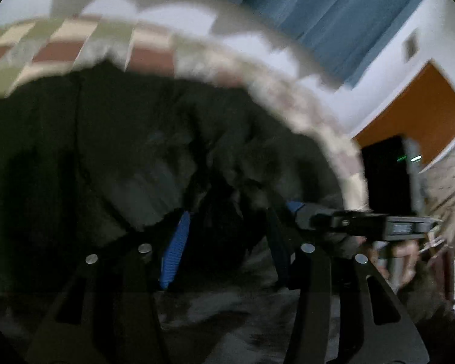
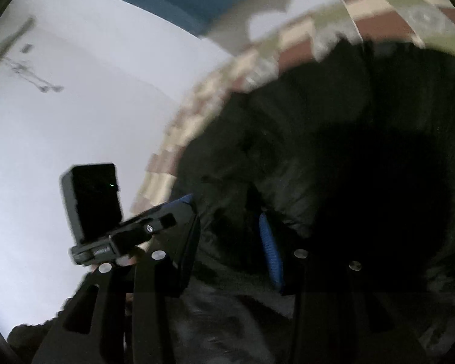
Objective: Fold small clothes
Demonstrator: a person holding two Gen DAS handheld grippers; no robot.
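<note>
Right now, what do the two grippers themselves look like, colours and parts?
Both match: the left gripper and right gripper have flat black angular fingers with slot cut-outs, round silver rivets and ribbed blue pads on the inner faces. Seen from each other's cameras, each carries a black boxy camera block showing a small green light. No cables or sleeves are clear.

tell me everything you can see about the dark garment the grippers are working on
The dark garment is black or very dark green, soft and matte, with heavy creases; blur hides any seams or its type. It fills most of both wrist views, lying on a patchwork bedcover of cream, olive and brown squares. Crumpled cloth bunches between the blue-padded fingers of the left gripper and of the right gripper, which appear close together at one bunched part. Whether either is actually clamped on it cannot be told.
</note>
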